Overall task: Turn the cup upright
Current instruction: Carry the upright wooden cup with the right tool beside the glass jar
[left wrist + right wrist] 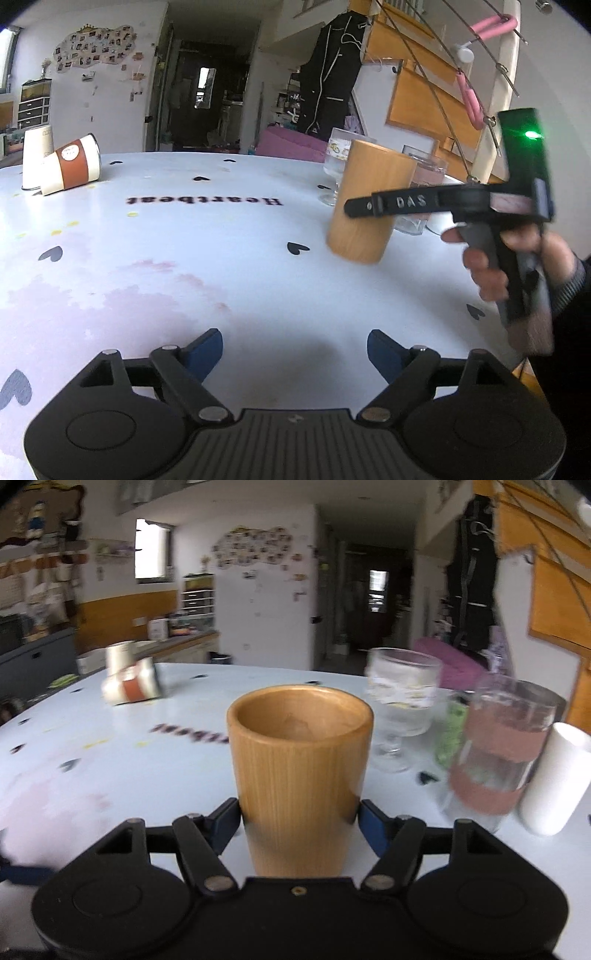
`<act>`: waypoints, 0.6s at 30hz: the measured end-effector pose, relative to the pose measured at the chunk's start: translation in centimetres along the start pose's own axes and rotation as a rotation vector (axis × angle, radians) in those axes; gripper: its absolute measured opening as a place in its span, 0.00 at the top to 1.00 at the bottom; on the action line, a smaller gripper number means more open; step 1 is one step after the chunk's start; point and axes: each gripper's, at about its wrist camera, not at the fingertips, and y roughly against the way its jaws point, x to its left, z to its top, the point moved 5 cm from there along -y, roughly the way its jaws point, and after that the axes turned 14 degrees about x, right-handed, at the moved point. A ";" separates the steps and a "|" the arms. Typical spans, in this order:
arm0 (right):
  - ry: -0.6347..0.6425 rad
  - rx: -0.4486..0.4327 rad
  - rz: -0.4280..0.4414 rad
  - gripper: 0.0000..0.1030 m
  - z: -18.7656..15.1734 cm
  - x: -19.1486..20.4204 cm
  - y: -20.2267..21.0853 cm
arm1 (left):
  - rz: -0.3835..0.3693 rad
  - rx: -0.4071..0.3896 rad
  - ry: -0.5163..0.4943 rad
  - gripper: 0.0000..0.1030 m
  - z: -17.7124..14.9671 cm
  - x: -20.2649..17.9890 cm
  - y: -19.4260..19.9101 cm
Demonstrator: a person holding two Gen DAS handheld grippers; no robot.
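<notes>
Wooden cup (300,775) is the landmark: mouth up, near vertical in the right wrist view, tilted with its base off the table (221,266) in the left wrist view. Right gripper (299,818) is clamped on the cup's lower wall, blue pads (371,821) pressed against both sides. From the left camera the same gripper (399,205) crosses the cup's side, held in the person's right hand (517,266).

Left gripper (295,352) sits well in front of the cup, low over the table, jaws wide apart, nothing between them.

Around the cup:
- Just behind it and to the right, a stemmed glass (400,709), upright; contents unclear.
- Right of the cup, a glass tumbler (498,753) with pink bands, upright, close to the gripper's right side.
- Beyond the tumbler, a white cylinder (554,779), touching or nearly touching it; can't tell which.
- Far left of the cup, across the table, a paper cup (72,164) with brown sleeve lying on its side, leaning against a white cup (35,155) standing mouth down.

Cup interior: a dim blurred shape at the bottom, can't tell what. "Heartbeat" lettering (205,201) on the table left of the cup.
</notes>
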 end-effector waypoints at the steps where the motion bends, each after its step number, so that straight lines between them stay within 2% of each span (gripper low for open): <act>1: -0.009 -0.001 -0.011 0.32 0.2 -0.6 -0.5 | 0.004 -0.001 0.003 0.11 -0.1 0.0 0.0; 3: -0.028 -0.001 -0.031 0.31 1.0 -1.9 -1.3 | 0.018 -0.002 0.005 0.06 -0.3 0.0 0.1; 8: -0.055 -0.005 -0.069 0.31 1.8 -3.6 -2.6 | 0.053 -0.010 -0.002 0.00 -0.4 -0.2 0.4; 14: -0.082 -0.016 -0.109 0.31 2.9 -4.9 -3.9 | 0.101 -0.013 -0.015 0.00 -0.6 -0.3 0.8; 18: -0.096 -0.022 -0.126 0.31 3.5 -5.4 -4.5 | 0.105 -0.014 -0.025 0.00 -0.6 -0.4 1.0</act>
